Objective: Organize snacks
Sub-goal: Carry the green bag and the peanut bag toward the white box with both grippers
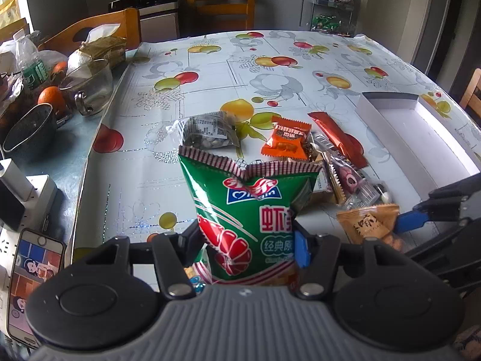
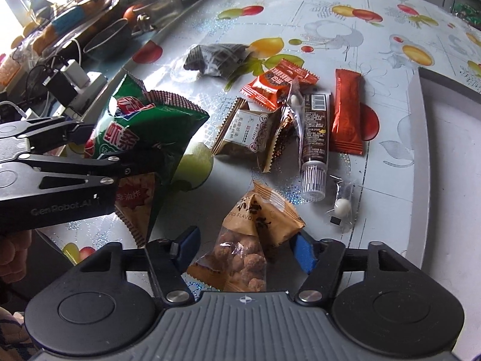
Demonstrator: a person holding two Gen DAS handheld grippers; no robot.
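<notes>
My left gripper [image 1: 249,240] is shut on a green shrimp-chip bag [image 1: 249,210] and holds it upright above the table; the bag also shows in the right wrist view [image 2: 144,129]. My right gripper [image 2: 245,246] is open, its fingers on either side of a tan nut packet [image 2: 255,228] lying on the table, which also shows in the left wrist view [image 1: 372,222]. Beyond lie an orange wrapper [image 2: 276,85], a red stick pack [image 2: 345,111], a brown pastry pack [image 2: 252,132], a dark tube [image 2: 314,138] and a grey seed bag [image 2: 216,57].
A white open box [image 1: 421,138] sits at the table's right. The left side holds a glass cup [image 1: 90,87], oranges [image 1: 51,97], a dark bowl [image 1: 30,129], chargers and a phone [image 1: 33,273]. Wooden chairs [image 1: 221,3] stand behind the fruit-print tablecloth [image 1: 210,69].
</notes>
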